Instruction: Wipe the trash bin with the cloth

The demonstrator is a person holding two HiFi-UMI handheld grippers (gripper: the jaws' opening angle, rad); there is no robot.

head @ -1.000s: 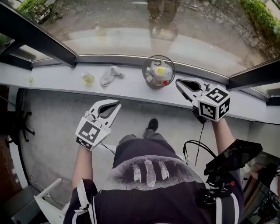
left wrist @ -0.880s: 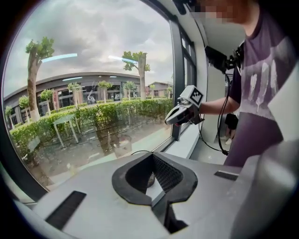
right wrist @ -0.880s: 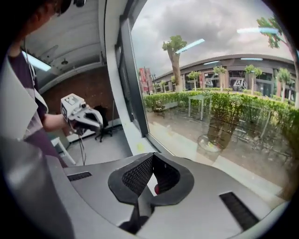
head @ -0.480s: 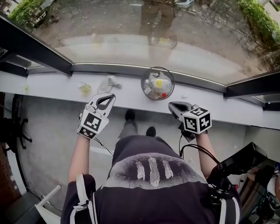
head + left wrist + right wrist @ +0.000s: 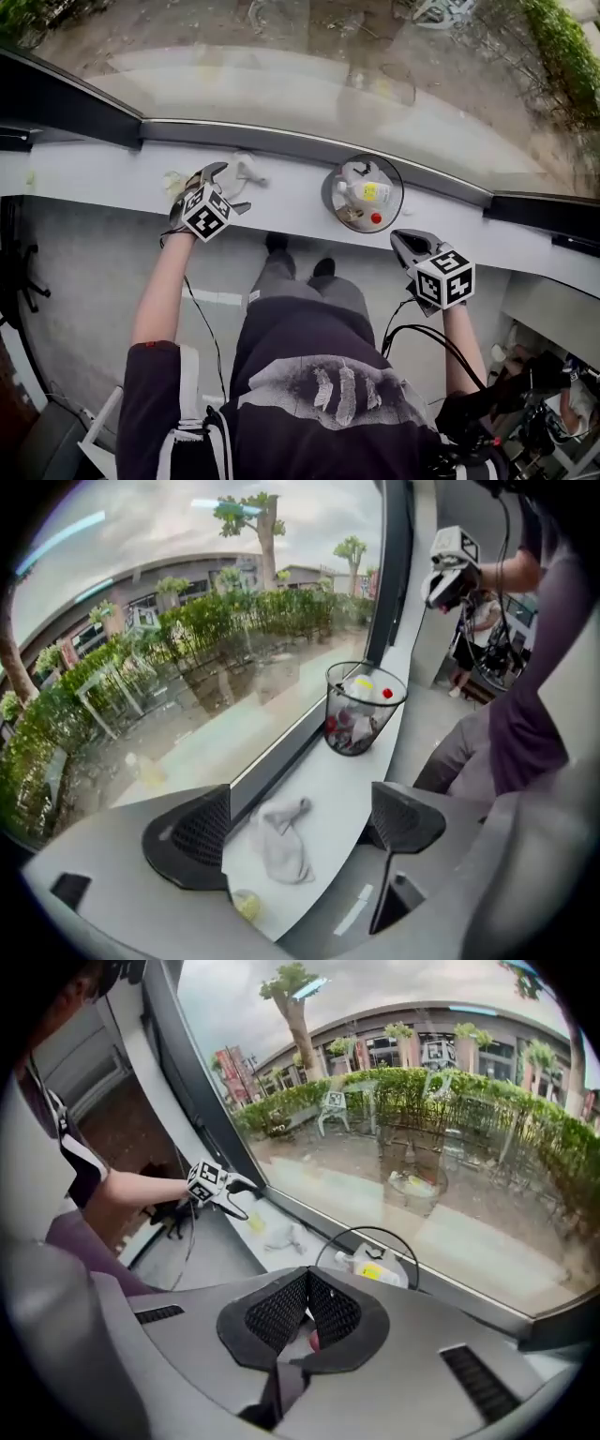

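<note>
A black wire-mesh trash bin (image 5: 364, 194) holding bottles and litter stands on the white window sill (image 5: 291, 206). A crumpled light-grey cloth (image 5: 246, 171) lies on the sill to its left. My left gripper (image 5: 228, 187) hangs just over the sill beside the cloth. Its jaws have just been opening and now stand wide. In the left gripper view the cloth (image 5: 281, 841) lies on the sill between the spread jaws (image 5: 298, 822), untouched, with the bin (image 5: 361, 710) further along. My right gripper (image 5: 405, 242) is shut and empty, below the sill's edge near the bin (image 5: 375, 1260).
A small yellowish object (image 5: 174, 181) sits on the sill left of the cloth. Window glass and a dark frame (image 5: 309, 145) back the sill. The person's legs and shoes (image 5: 295, 258) stand on the grey floor below, and a cable hangs from each gripper.
My left gripper moved forward and down from the floor side to the sill beside the cloth, and its jaws opened. My right gripper sank below the sill's edge, still shut.
</note>
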